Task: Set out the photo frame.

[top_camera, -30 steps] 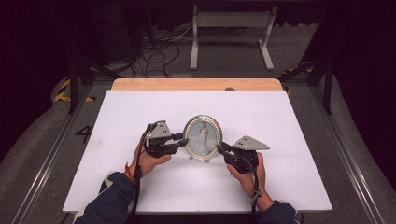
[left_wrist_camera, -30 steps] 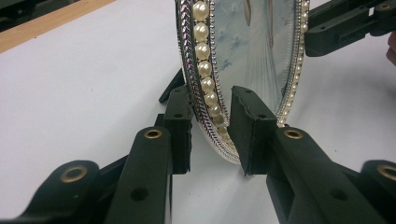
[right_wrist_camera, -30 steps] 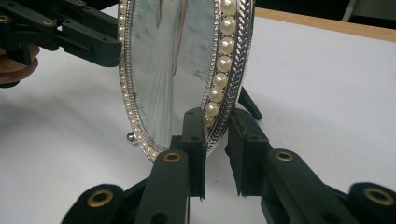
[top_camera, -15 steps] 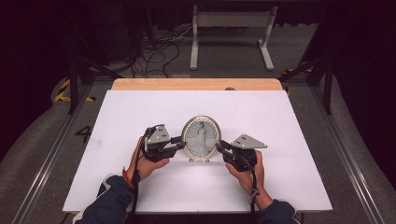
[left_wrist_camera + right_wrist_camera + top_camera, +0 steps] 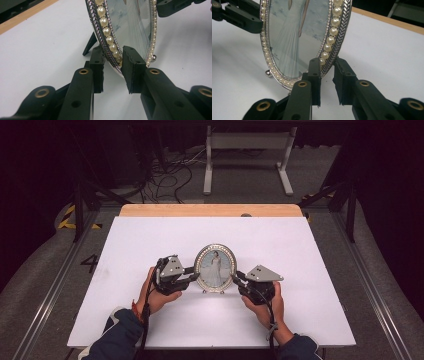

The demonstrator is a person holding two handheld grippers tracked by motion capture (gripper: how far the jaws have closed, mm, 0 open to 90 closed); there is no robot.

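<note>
A: Largest first. White table (image 5: 150, 245), wooden strip (image 5: 210, 210) along its far edge. Grey floor beyond, with a tangle of cables (image 5: 170, 175) and a white stand (image 5: 247, 155).

B: Noted. The thing in hand?

A: Oval picture frame (image 5: 216, 268), standing upright near the middle of the table, a little toward the person's side. Silver braided rim, ring of pearls inside it, a figure in a pale long dress behind the glass. In the left gripper view its back prop (image 5: 90, 43) is on the table, and a small ball foot (image 5: 154, 57) shows at the lower rim.

B: Grippers?

A: Left gripper (image 5: 190, 275) comes at the frame's left edge, right gripper (image 5: 237, 279) at its right edge, one hand on each, dark sleeves entering from the bottom.

B: Jaw state, left?

A: Narrow. In the left gripper view the rim sits between the two jaws, one at the back, one at the glass side, and both pads look pressed onto the lower edge.

B: Right?

A: Same, narrow. In the right gripper view the front pad lies on the pearl ring and the rear pad sits behind the braided rim; clamped on the frame.

B: Smallest items?

A: Brass rivets (image 5: 302, 84) on the jaw links.
</note>
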